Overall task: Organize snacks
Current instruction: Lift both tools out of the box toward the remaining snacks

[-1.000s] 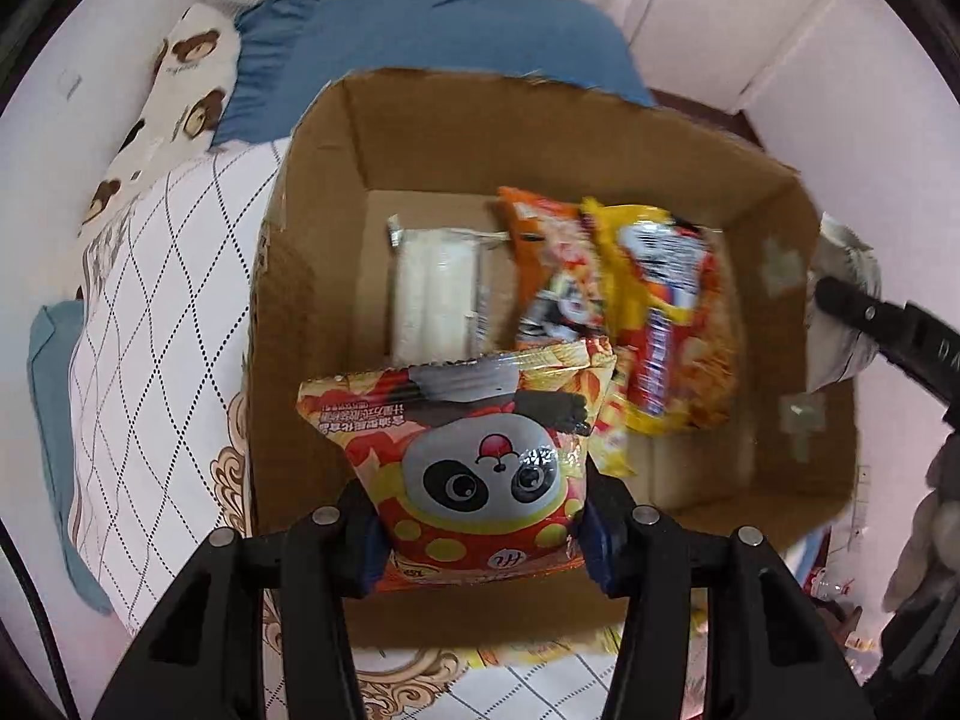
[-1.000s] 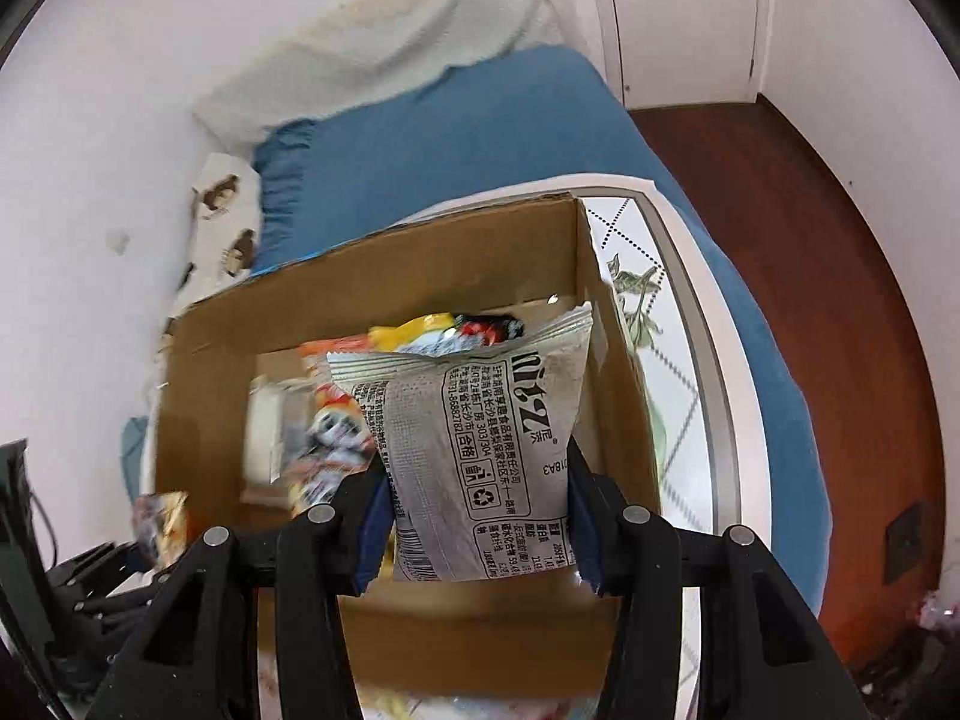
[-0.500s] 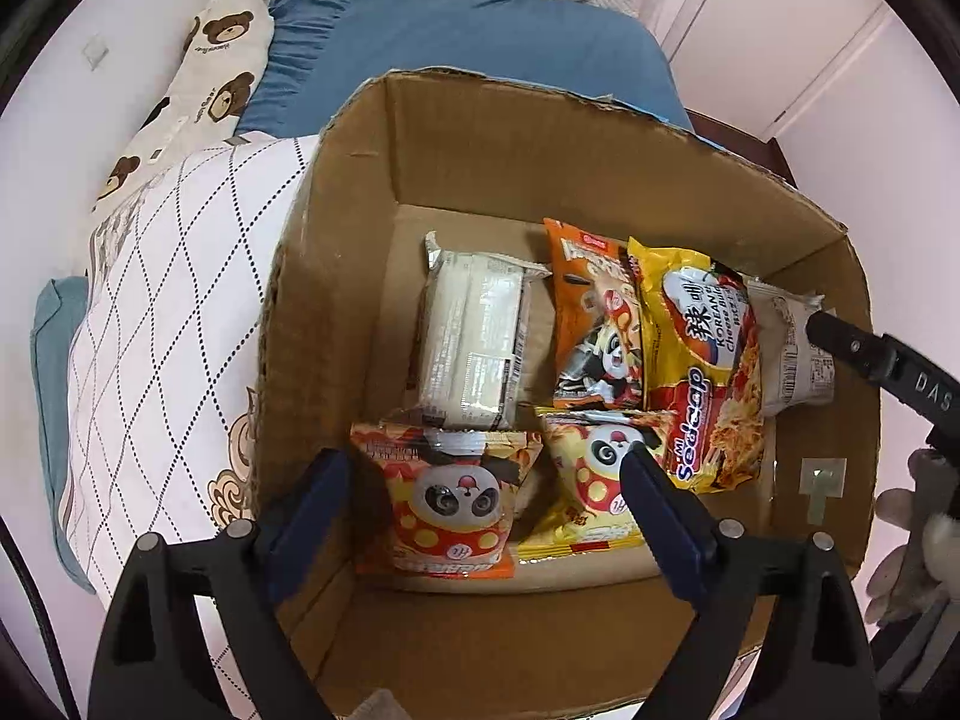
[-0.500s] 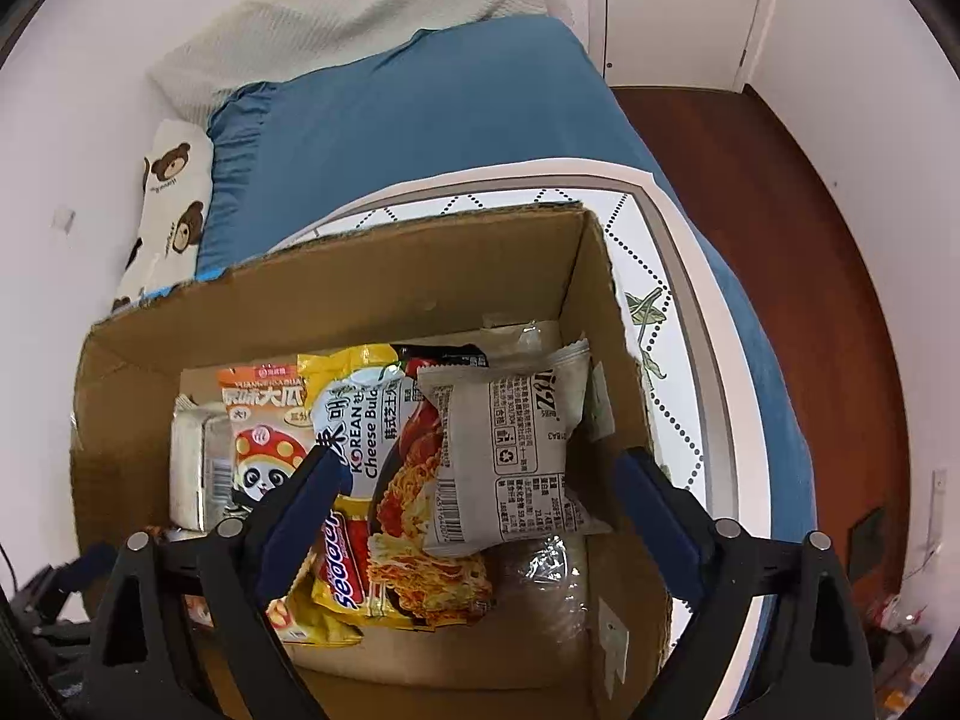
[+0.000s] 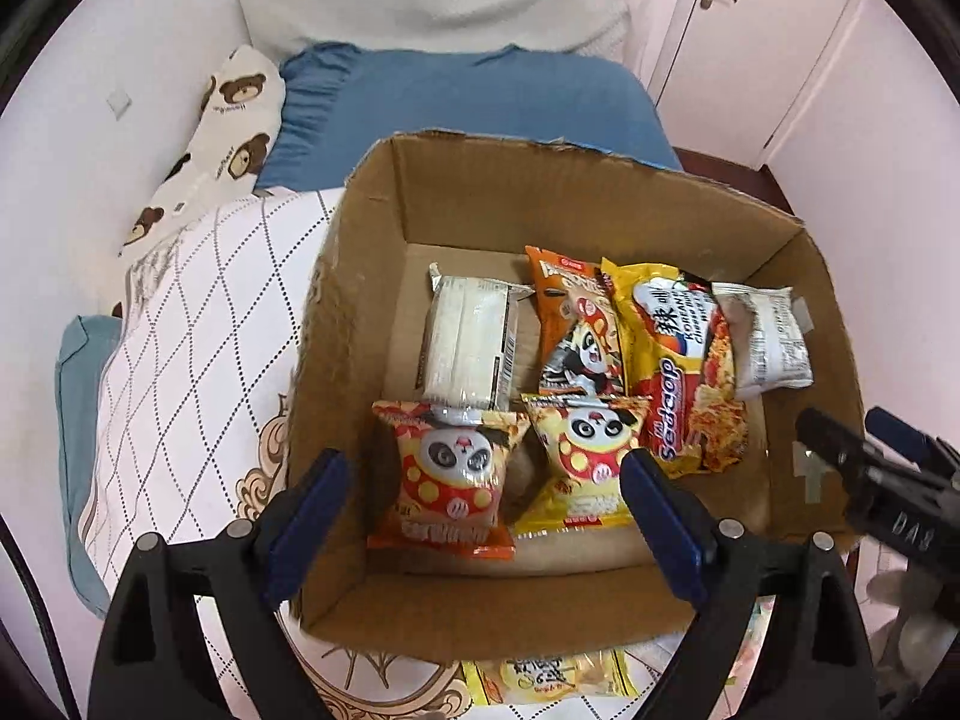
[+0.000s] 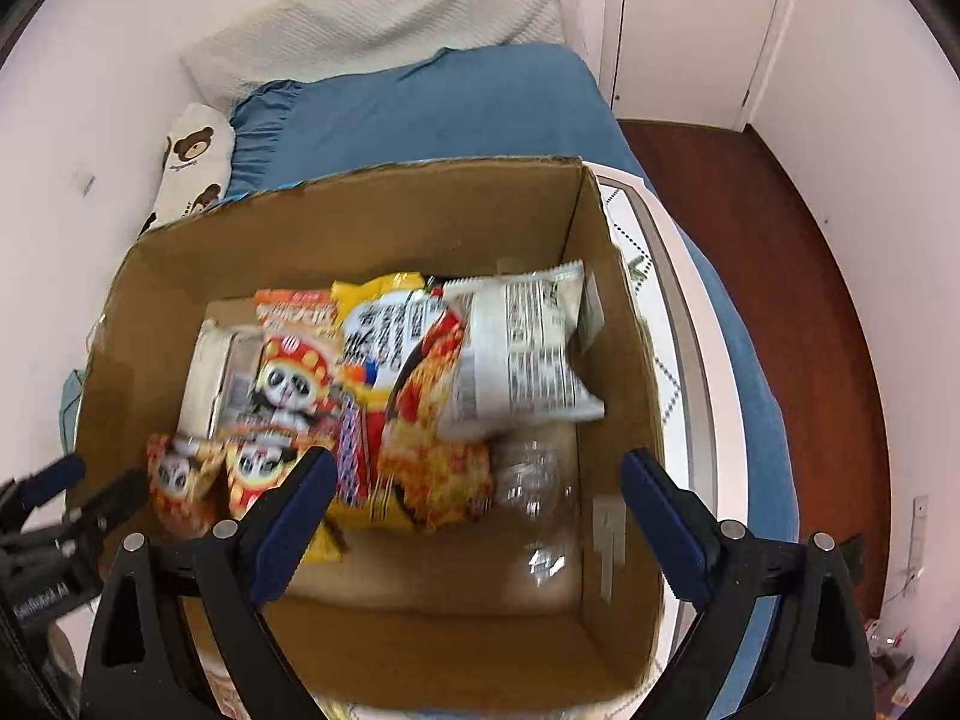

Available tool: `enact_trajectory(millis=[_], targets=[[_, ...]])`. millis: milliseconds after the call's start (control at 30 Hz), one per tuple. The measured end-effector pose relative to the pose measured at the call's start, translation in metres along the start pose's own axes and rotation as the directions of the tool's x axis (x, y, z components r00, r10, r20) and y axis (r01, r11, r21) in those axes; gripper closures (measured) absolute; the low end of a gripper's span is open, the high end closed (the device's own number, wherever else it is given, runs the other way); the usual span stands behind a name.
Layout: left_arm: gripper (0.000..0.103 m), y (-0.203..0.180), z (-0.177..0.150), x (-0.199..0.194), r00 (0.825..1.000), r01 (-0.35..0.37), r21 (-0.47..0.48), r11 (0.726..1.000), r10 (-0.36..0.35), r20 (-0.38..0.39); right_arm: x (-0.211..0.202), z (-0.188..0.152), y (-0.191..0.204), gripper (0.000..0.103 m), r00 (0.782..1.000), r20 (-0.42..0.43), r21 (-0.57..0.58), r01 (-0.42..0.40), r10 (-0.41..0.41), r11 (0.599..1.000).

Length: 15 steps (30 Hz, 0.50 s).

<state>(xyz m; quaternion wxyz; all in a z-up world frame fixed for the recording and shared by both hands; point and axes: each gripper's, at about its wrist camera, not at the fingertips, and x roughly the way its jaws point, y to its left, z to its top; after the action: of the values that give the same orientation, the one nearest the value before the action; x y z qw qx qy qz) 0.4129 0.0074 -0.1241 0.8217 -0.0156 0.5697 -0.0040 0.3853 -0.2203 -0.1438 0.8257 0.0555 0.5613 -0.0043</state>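
Observation:
An open cardboard box (image 5: pixel 540 204) (image 6: pixel 336 240) on the bed holds several snack packets. At its near side lie two panda packets, one on the left (image 5: pixel 450 480) and one on the right (image 5: pixel 585 456). Behind them are a white wafer pack (image 5: pixel 468 342), an orange panda packet (image 5: pixel 570 324), a yellow noodle packet (image 5: pixel 684 360) (image 6: pixel 414 372) and a grey-white packet (image 5: pixel 768 336) (image 6: pixel 516 348). My left gripper (image 5: pixel 480 516) is open and empty above the box's near side. My right gripper (image 6: pixel 480 510) is open and empty above the box; it also shows in the left wrist view (image 5: pixel 888 480).
A yellow snack packet (image 5: pixel 552 675) lies on the patterned quilt (image 5: pixel 198 360) just outside the box's near wall. A blue sheet (image 5: pixel 468 102), a bear-print pillow (image 5: pixel 222 138) and a white pillow (image 6: pixel 384 30) lie beyond. Wooden floor (image 6: pixel 780 228) and a door are to the right.
Both grippers opened and let go: the left dropped a panda packet at the box's near left, the right dropped the grey-white packet at the right. Both have since pulled back.

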Motion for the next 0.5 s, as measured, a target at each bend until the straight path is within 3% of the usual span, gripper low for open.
enact_trajectory(millis=[500], targets=[[0.011,-0.013,-0.049,-0.079,0.986,0.024,0.03,0.999,-0.029,0.165,-0.103,-0.074,0.004,0.006,0.983,0.185,-0.023,0.02,-0.015,1.0]])
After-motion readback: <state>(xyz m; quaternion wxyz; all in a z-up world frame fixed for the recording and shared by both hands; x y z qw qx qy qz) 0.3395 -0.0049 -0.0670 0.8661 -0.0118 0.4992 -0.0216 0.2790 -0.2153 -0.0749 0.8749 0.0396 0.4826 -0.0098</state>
